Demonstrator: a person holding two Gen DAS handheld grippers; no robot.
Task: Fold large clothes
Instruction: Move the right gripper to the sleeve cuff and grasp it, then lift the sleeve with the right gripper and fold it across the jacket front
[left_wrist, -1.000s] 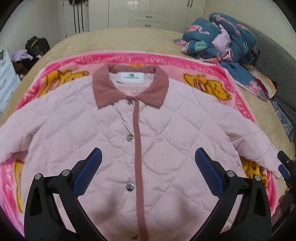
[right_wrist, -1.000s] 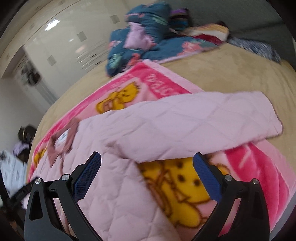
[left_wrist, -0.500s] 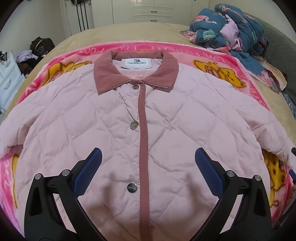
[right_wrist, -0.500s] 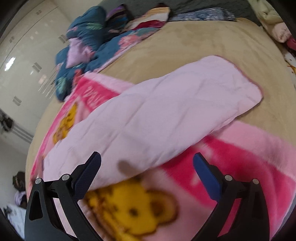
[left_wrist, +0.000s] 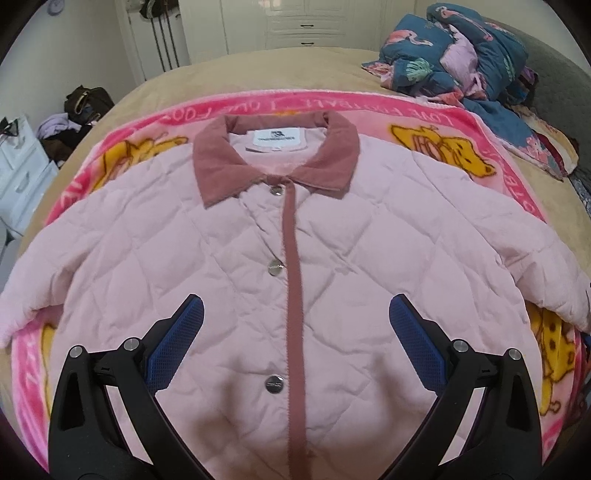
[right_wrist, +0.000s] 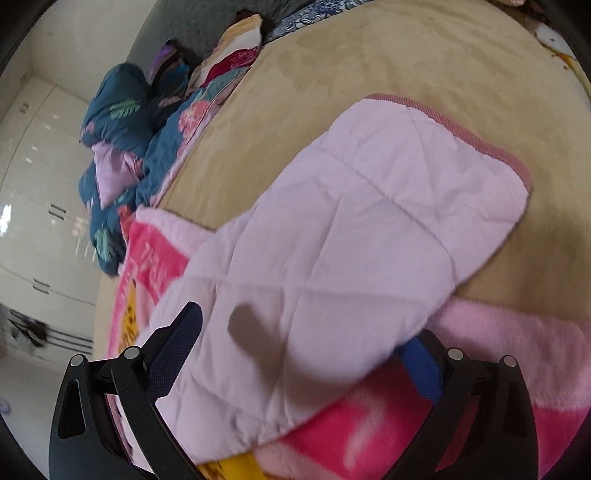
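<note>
A pale pink quilted jacket (left_wrist: 229, 258) with a dusty-rose collar (left_wrist: 273, 155) and button strip lies buttoned and face up on a pink cartoon blanket (left_wrist: 461, 122). My left gripper (left_wrist: 295, 332) hangs open above the jacket's lower front, holding nothing. In the right wrist view the jacket's sleeve (right_wrist: 332, 251) stretches out onto the tan bedspread, ending in a rose-trimmed cuff (right_wrist: 480, 140). My right gripper (right_wrist: 306, 343) is open with its fingers either side of the sleeve, the sleeve edge draped over the right finger (right_wrist: 421, 365).
A tan bedspread (left_wrist: 295, 70) covers the bed. A heap of blue floral bedding (left_wrist: 461, 55) lies at the far right. White wardrobes (left_wrist: 295, 22) stand behind the bed, with a white drawer unit (left_wrist: 22, 177) and bags on the floor to the left.
The right gripper swung right and came down along the sleeve until its open fingers straddle it. The left gripper rose and drew back slightly, bringing the collar lower in its view.
</note>
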